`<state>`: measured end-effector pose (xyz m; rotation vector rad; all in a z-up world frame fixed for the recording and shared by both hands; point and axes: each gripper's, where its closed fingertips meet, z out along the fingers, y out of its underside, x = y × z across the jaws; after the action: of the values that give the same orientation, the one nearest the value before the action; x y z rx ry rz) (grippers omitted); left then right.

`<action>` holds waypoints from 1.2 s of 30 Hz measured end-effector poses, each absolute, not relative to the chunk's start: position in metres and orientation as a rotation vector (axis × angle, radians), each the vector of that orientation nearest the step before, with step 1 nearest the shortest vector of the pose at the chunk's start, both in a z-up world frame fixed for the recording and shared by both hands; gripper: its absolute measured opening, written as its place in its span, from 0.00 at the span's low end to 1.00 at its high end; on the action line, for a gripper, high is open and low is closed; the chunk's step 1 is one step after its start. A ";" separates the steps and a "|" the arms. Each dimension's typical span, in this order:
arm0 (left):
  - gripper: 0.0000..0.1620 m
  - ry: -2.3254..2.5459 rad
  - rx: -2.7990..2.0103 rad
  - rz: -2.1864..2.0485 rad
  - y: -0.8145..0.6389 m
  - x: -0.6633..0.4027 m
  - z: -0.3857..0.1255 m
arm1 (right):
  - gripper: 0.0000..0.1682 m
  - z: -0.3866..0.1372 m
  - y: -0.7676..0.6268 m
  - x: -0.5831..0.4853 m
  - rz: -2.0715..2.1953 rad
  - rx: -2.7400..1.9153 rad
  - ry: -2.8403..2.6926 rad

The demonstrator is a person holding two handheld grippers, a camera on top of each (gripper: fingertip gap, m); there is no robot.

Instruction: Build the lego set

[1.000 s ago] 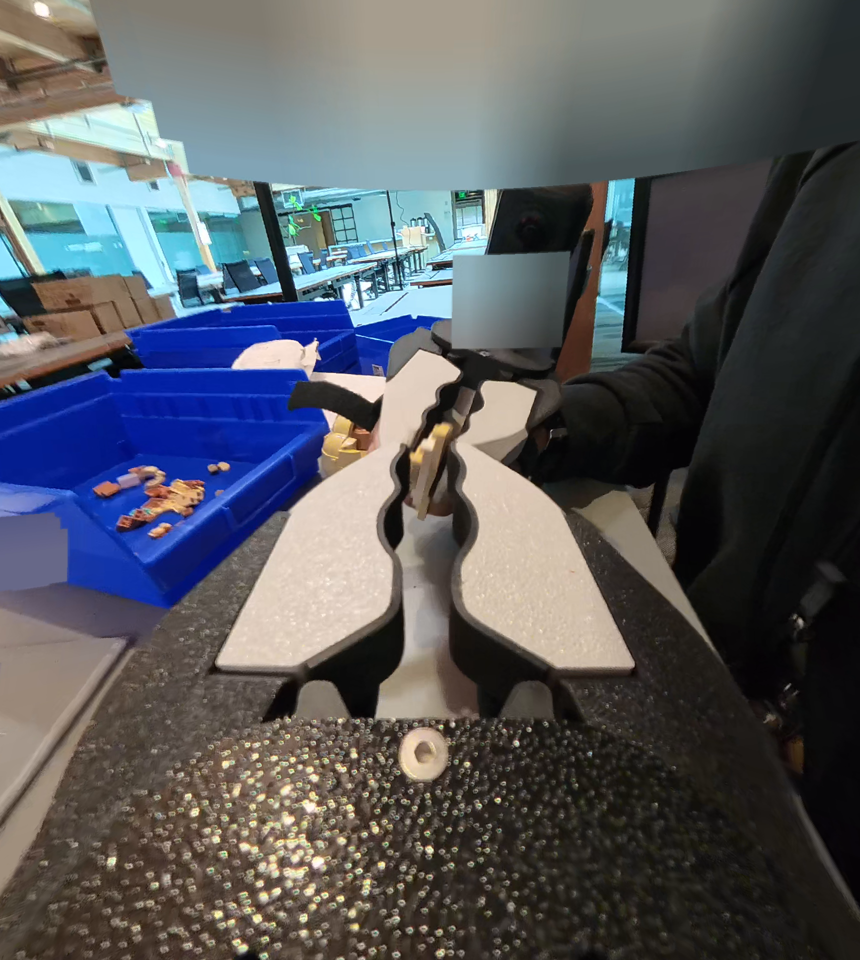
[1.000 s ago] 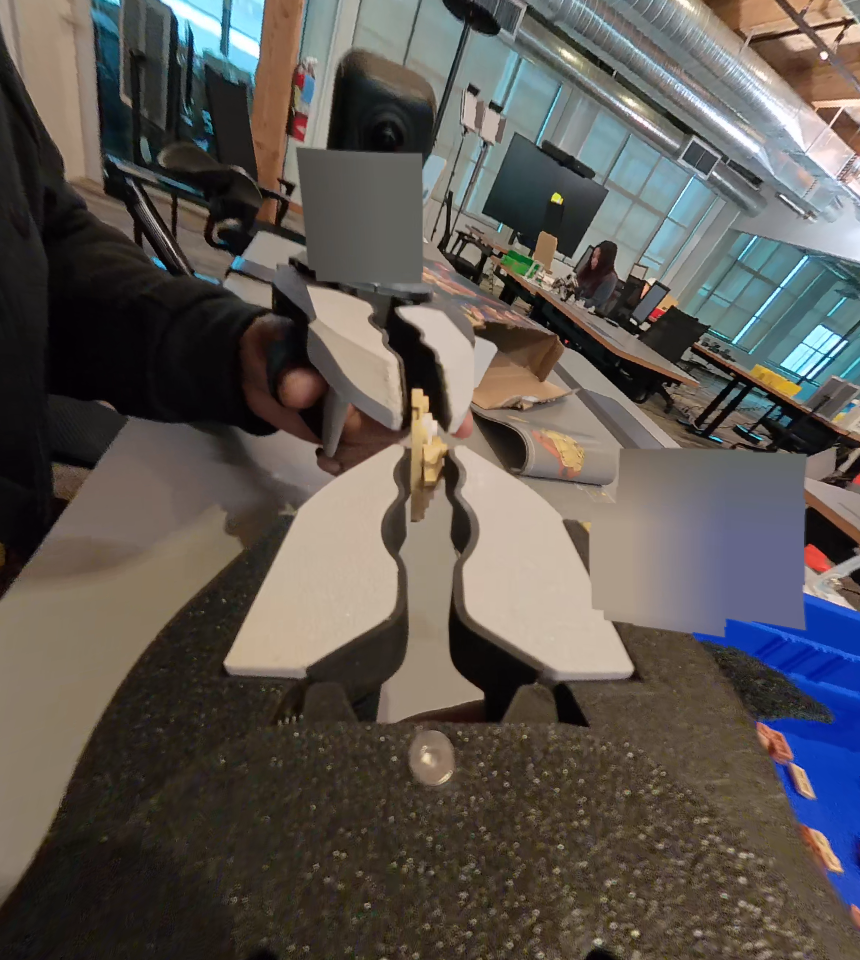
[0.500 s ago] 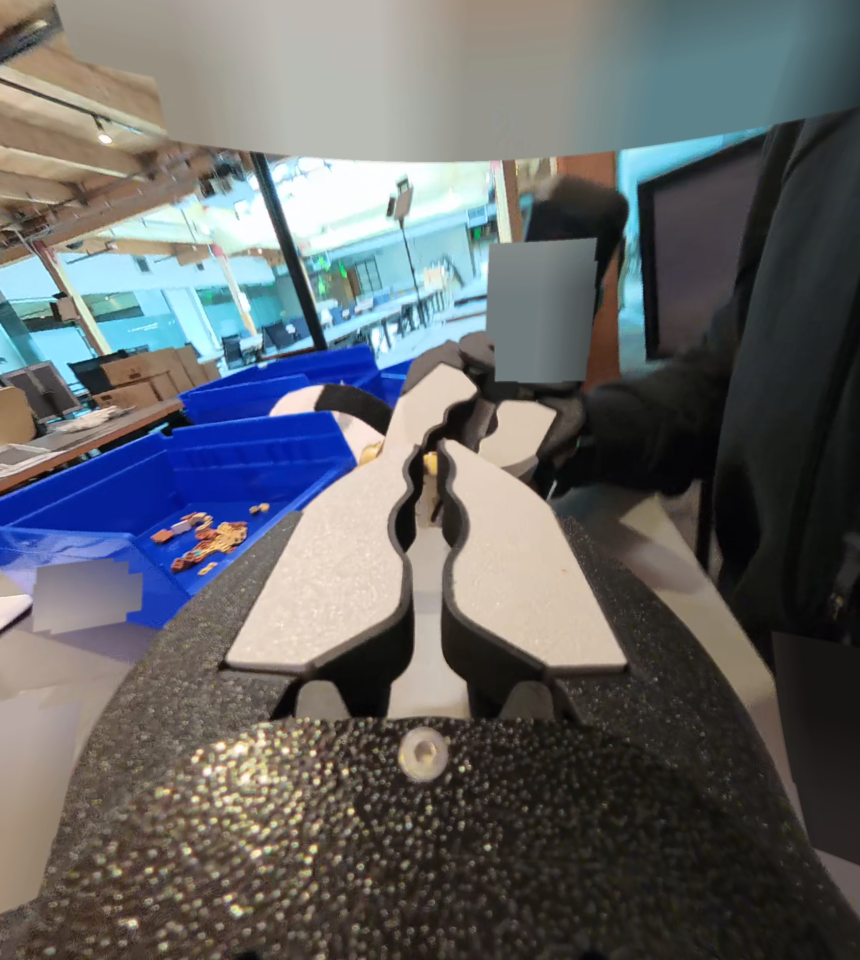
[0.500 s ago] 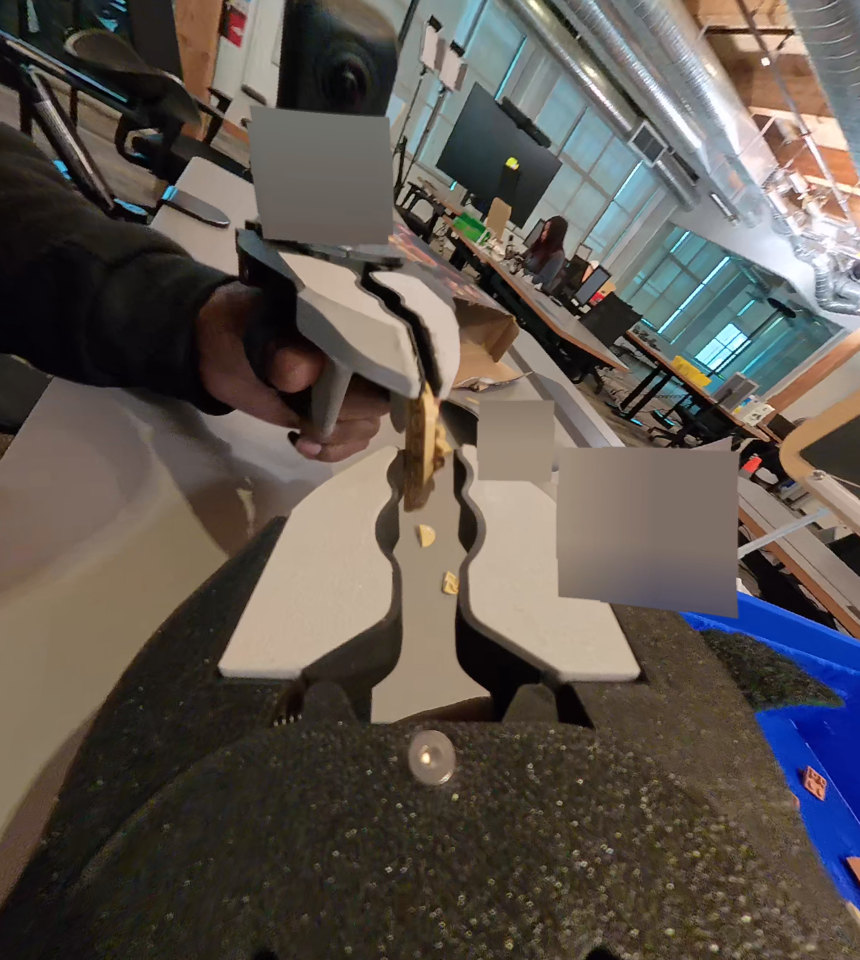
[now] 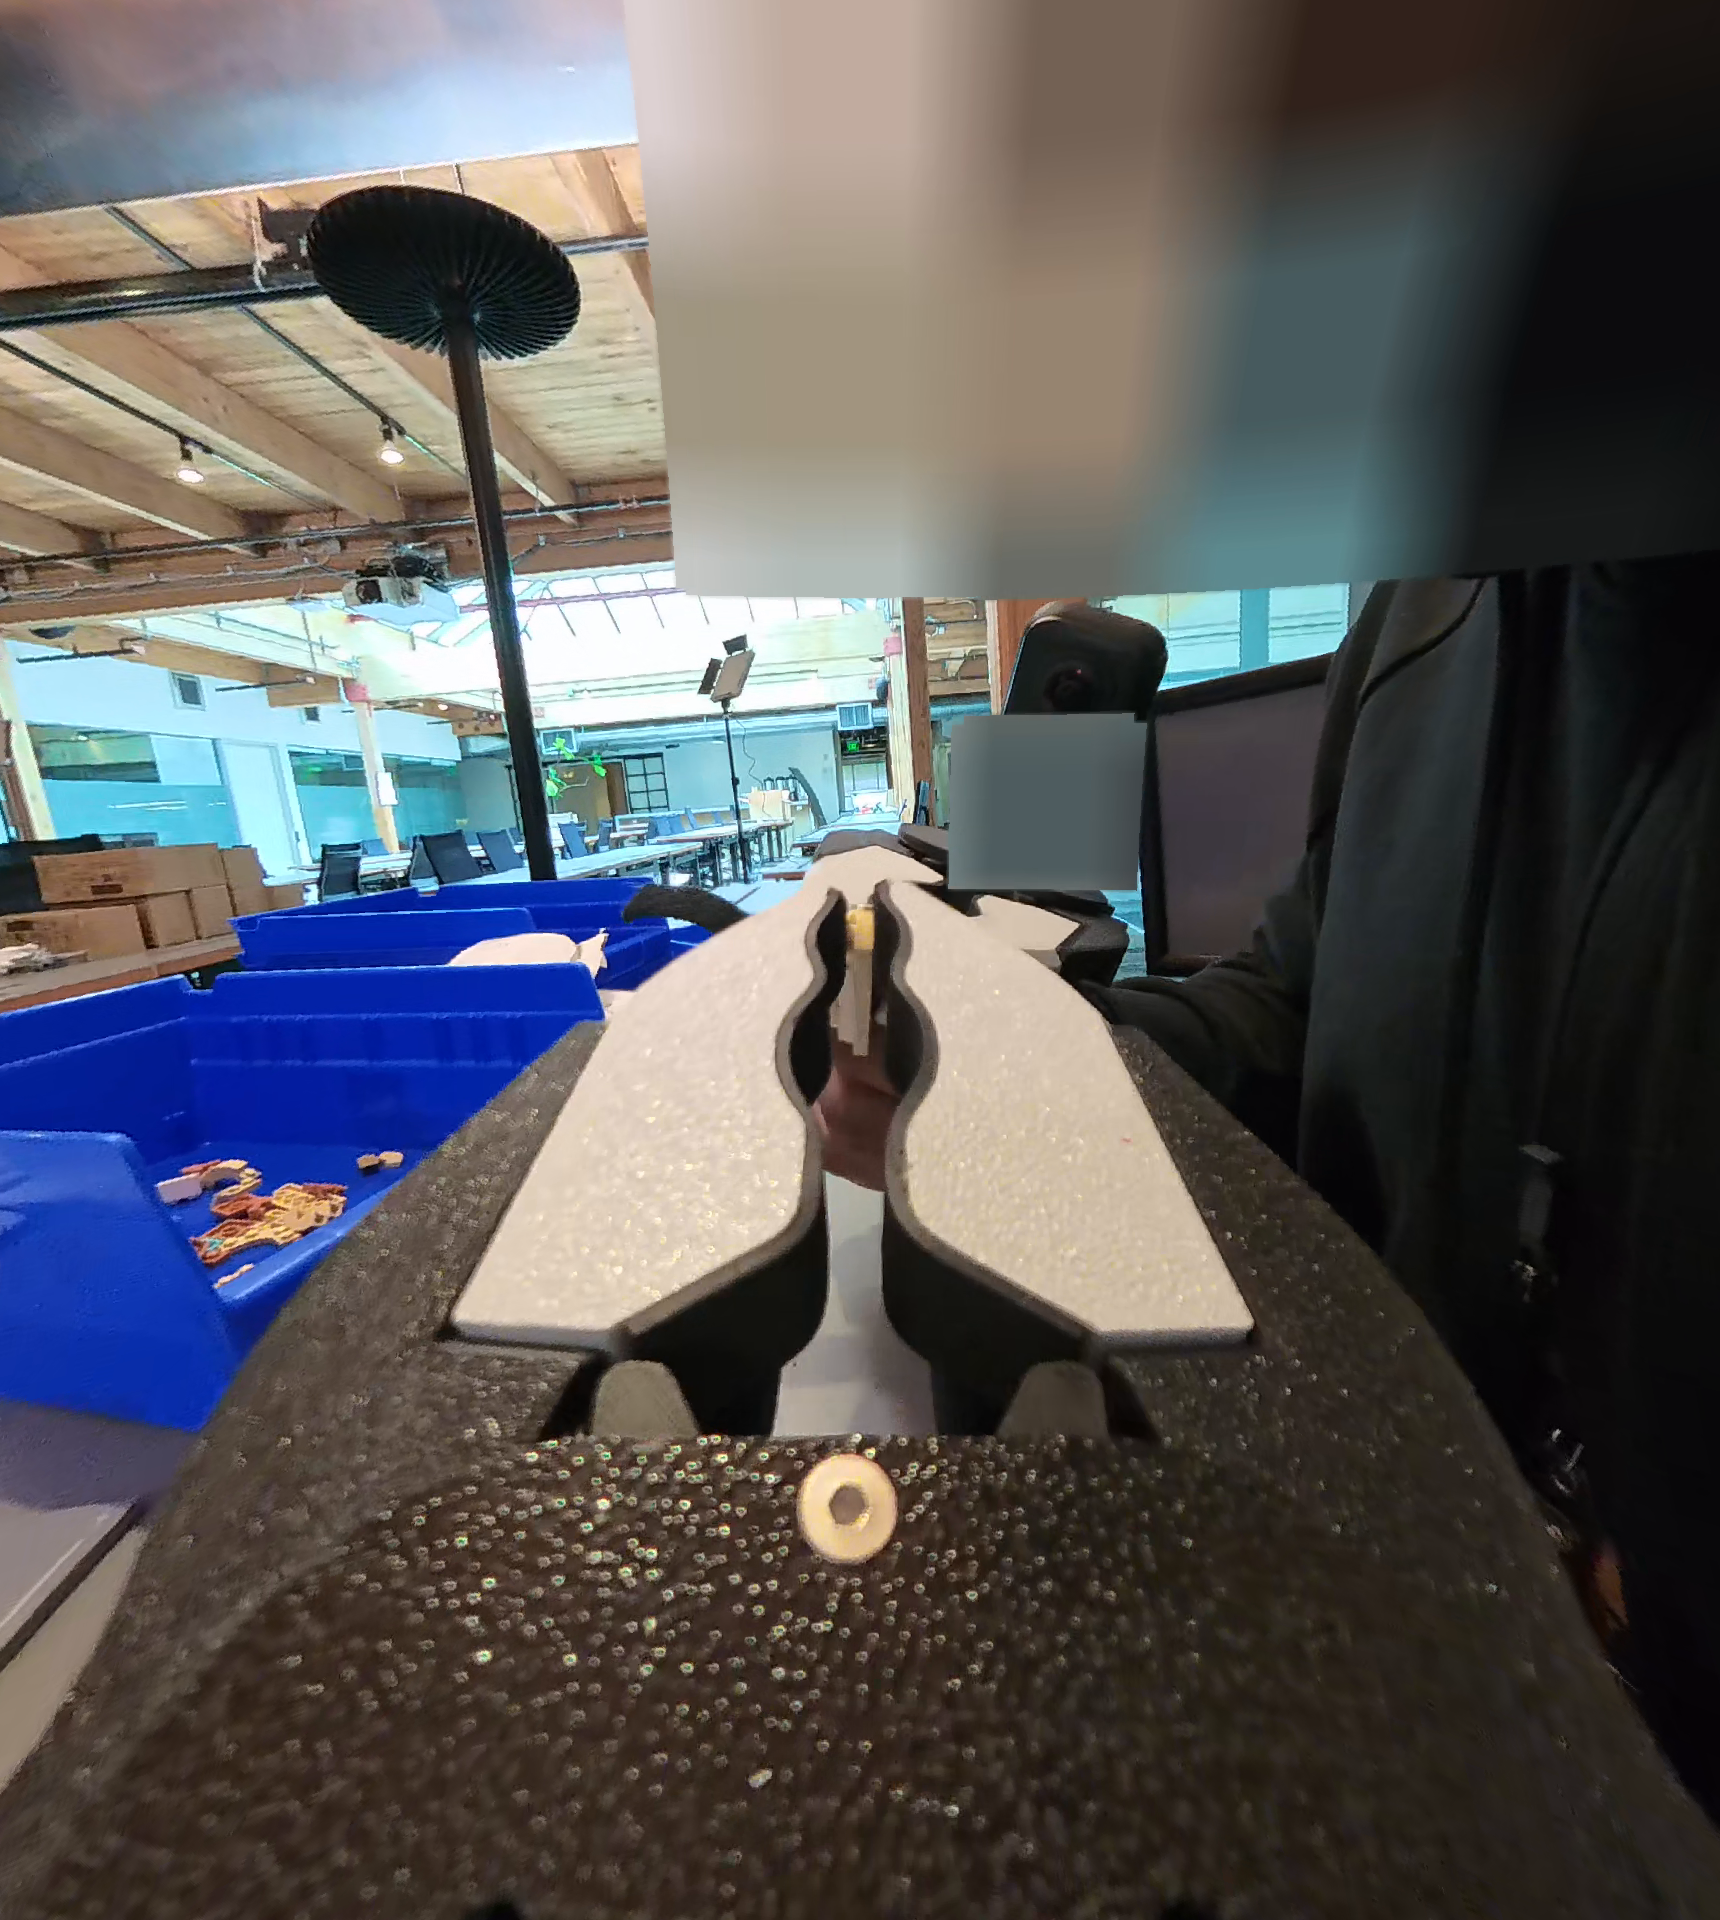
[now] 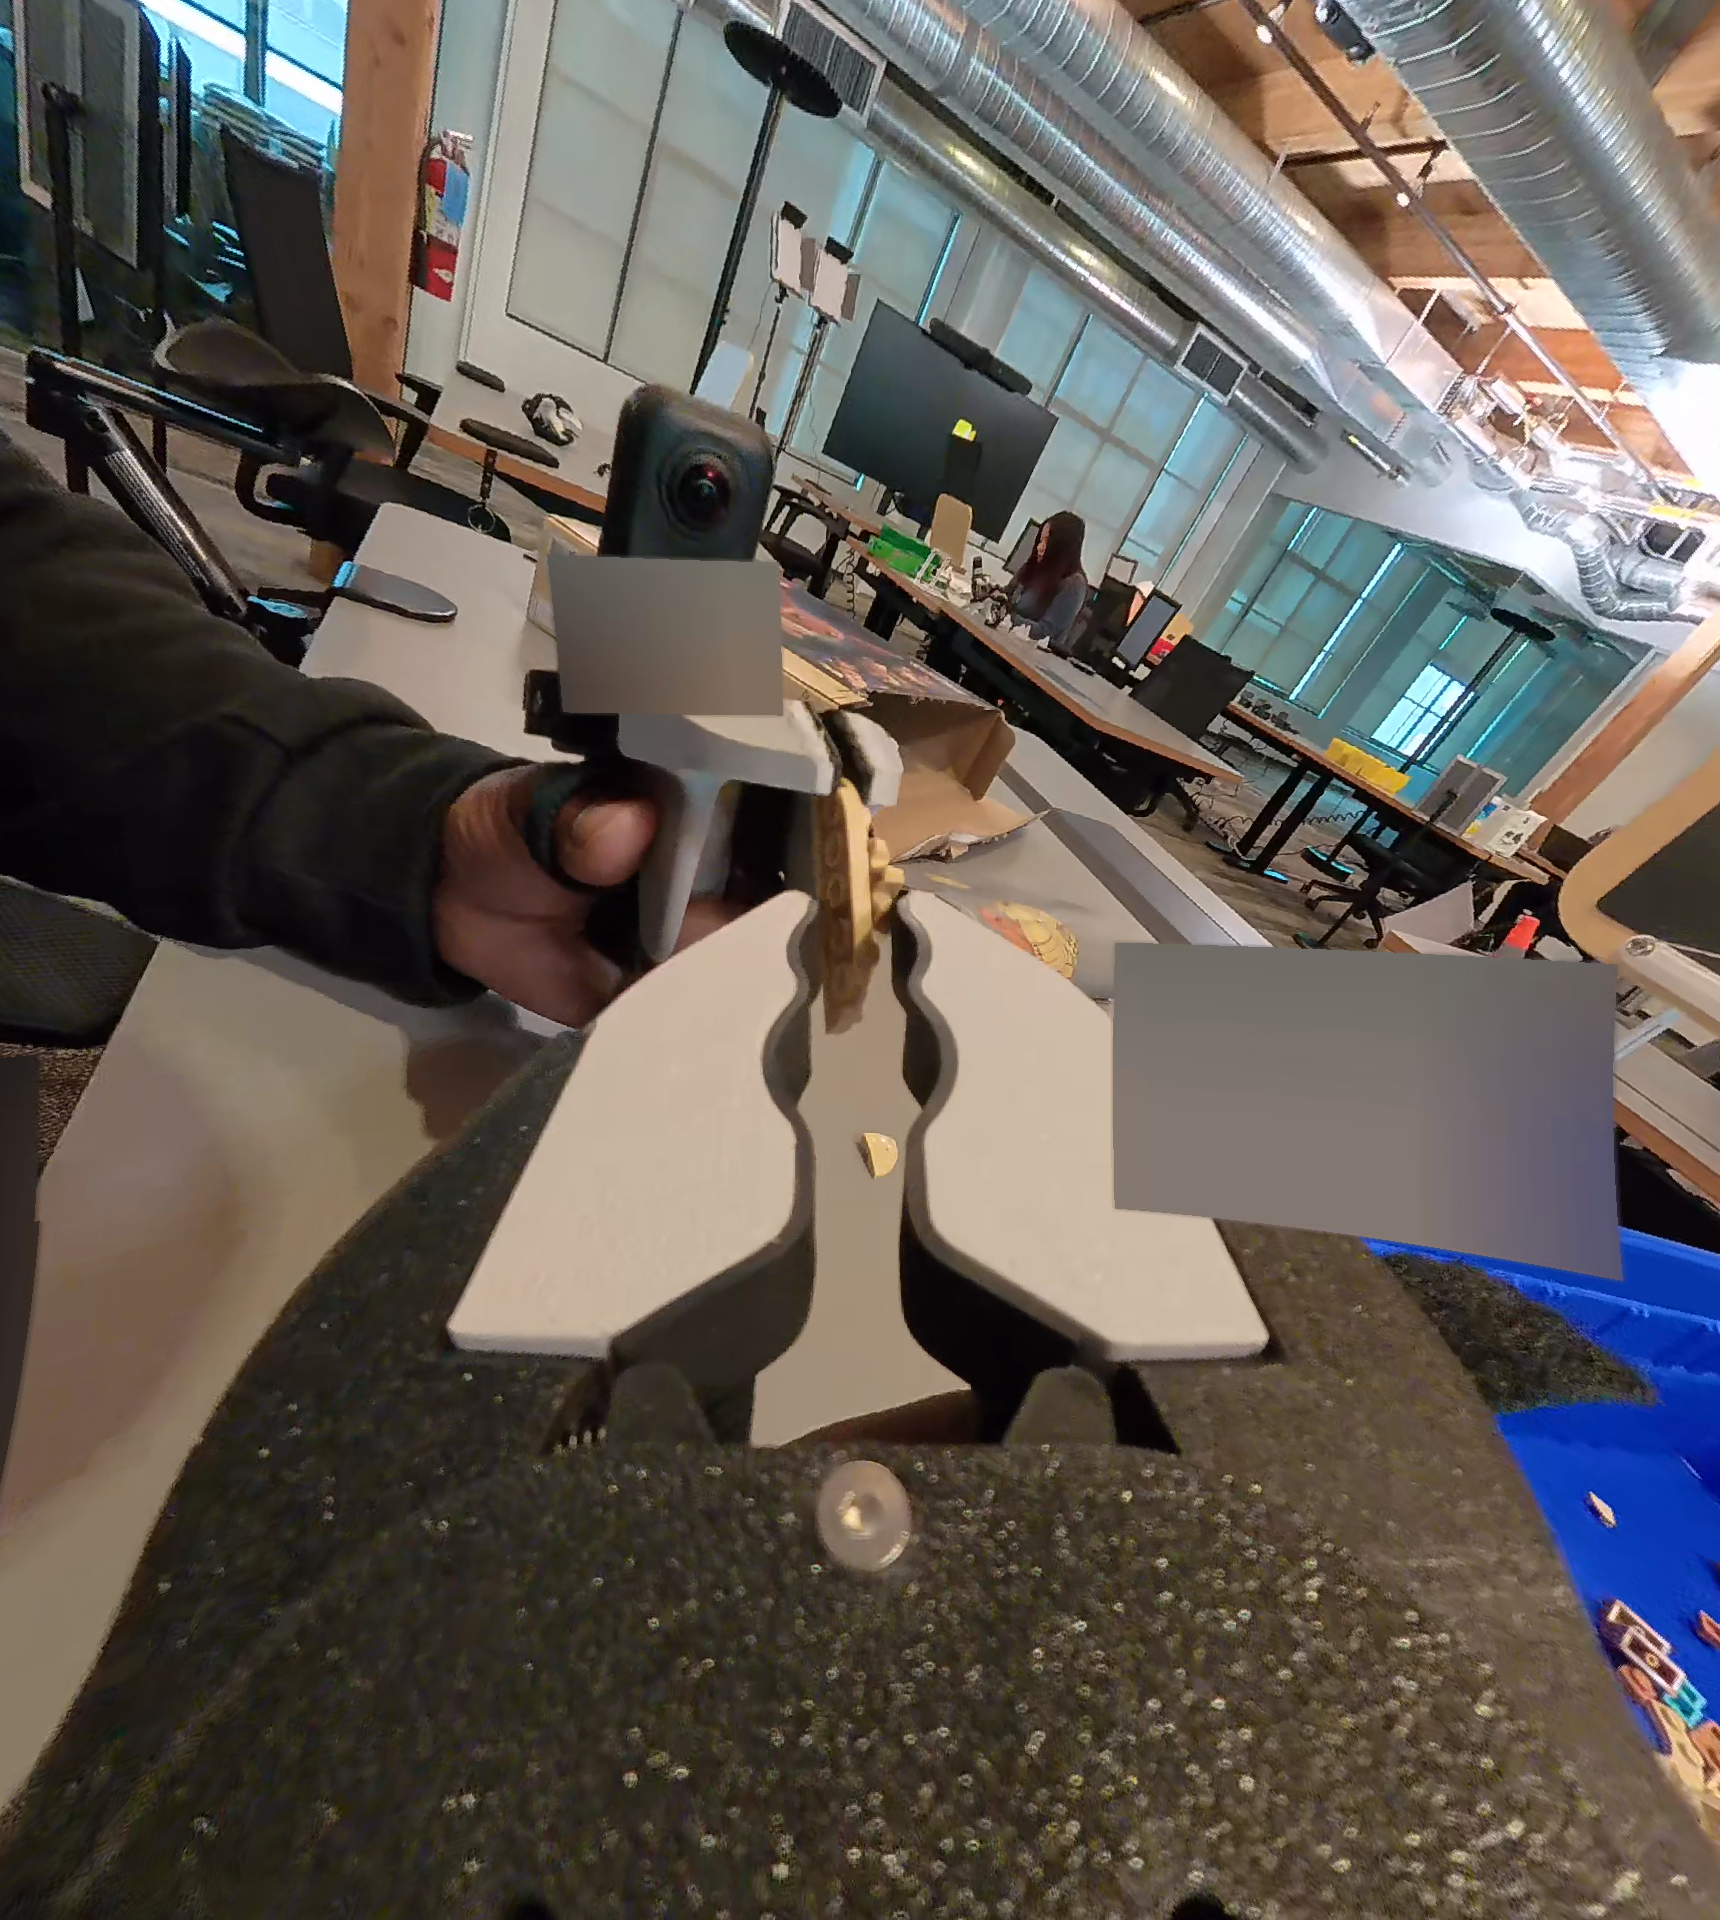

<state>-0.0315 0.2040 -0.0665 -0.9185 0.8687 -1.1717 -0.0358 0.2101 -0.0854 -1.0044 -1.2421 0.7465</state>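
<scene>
While both views show the tan plate [image 6: 843, 914], only the right shows a loose piece [image 6: 877, 1153].

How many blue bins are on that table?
3 in the left wrist view: nearest bin holding loose bricks, another behind it, a third farther back. More may be hidden.

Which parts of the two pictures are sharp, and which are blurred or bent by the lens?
Left wrist view: the left gripper and tan lego piece are sharp; the blue bin is slightly soft, the ceiling beams bow. Right wrist view: the right gripper and small tan piece are sharp; the table near the left edge smears, the ducts curve.
</scene>
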 end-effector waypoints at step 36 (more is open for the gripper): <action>0.12 0.425 -1.527 -1.498 0.246 -0.020 -0.080 | 0.05 -0.090 0.245 -0.006 -0.178 -0.649 -1.311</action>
<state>-0.0204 0.2465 -0.0798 -1.5272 0.4253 -1.4979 -0.0062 0.2453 -0.0903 -0.6490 -1.3107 -0.1780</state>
